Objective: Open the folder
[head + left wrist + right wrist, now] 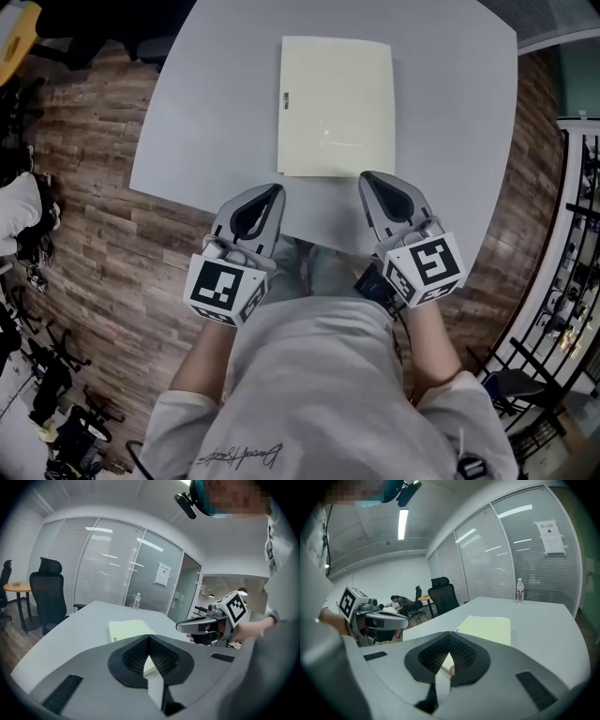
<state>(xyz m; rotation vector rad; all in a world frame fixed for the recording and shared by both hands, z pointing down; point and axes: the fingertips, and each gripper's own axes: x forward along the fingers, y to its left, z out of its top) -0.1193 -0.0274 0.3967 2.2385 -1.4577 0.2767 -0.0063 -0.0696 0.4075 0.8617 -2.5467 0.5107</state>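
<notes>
Folder [336, 105], pale yellow and closed, lies flat on the grey tabletop [216, 122], with its long edges running away from the person and a small dark label near its left edge. Its near short edge faces the two tools. The left hand-held gripper [275, 190] is held over the near part of the tabletop with its tip just short of the folder's near-left corner. Its jaws are pressed together with nothing between them, and only the folder behind shows through the gap in their dark pads. The right hand-held gripper [371, 180] points at the near-right corner of the folder; its jaws are likewise closed on nothing. In the side-on gripper views each tool hangs above the tabletop, apart from the folder. Each carries its marker cube at the rear, close to the person's light shirt [319, 394]. At the far end of the tabletop stands a clear water bottle [519, 590]. A black office chair [47, 597] stands beside the tabletop on the wooden floor [94, 244], in front of a glass wall with blinds [108, 569]
</notes>
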